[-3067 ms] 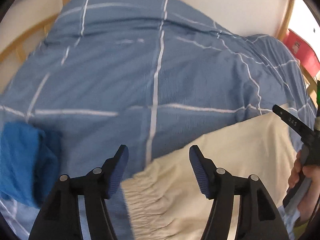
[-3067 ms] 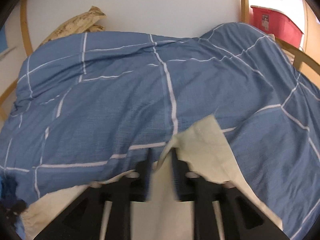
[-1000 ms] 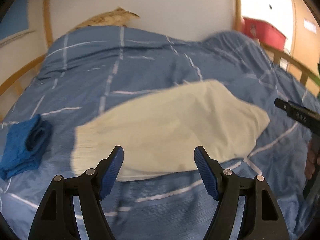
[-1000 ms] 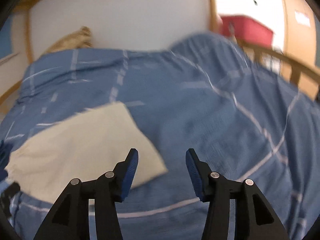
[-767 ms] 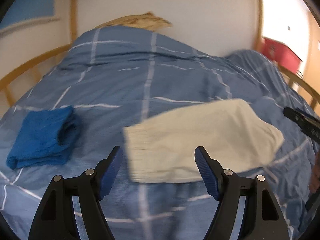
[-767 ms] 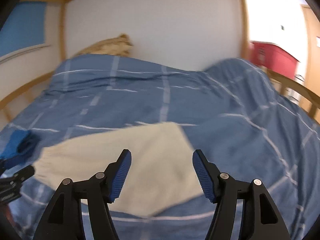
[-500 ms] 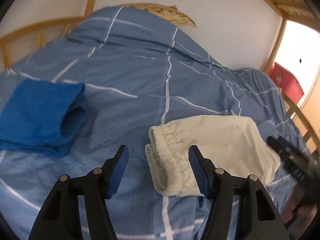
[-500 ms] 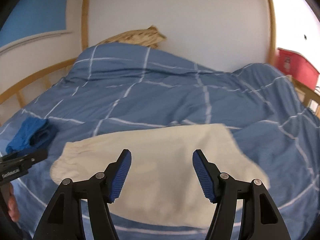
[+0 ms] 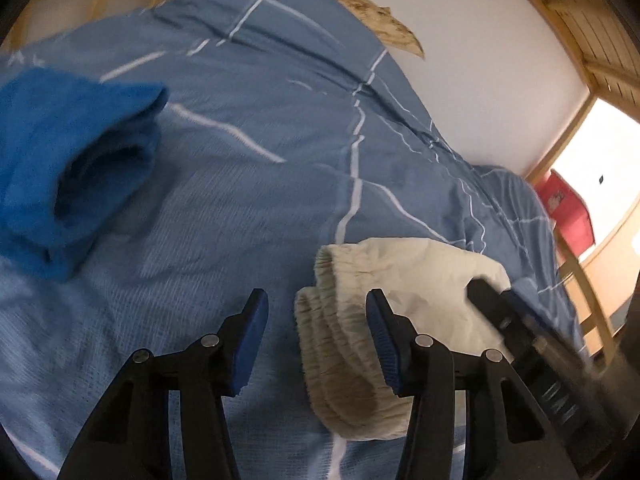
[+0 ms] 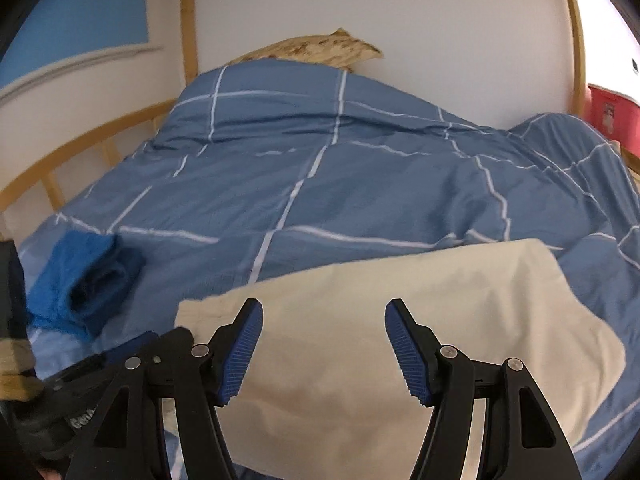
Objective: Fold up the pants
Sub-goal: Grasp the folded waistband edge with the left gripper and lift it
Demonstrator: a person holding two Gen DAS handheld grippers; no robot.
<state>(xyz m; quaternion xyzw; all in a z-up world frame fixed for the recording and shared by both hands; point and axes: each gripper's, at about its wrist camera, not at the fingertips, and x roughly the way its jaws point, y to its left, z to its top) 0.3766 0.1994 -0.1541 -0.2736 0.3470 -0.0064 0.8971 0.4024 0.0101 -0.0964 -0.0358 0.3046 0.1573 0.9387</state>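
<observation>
both grippers (image 9: 316, 322) (image 10: 324, 344) splayed, seemingly above pants (image 10: 400, 320)

A folded blue towel (image 9: 68, 168) lies at nine o'clock on the checked duvet (image 10: 360, 184), a patterned pillow (image 10: 316, 50) at twelve against the wall, a red box (image 9: 568, 216) at three.

A bed (image 10: 360, 184) under a blue checked cover carries folded cream pants (image 10: 400, 328), a folded blue towel (image 10: 80, 280) beside them, and a pillow (image 10: 316, 50) at its head.
</observation>
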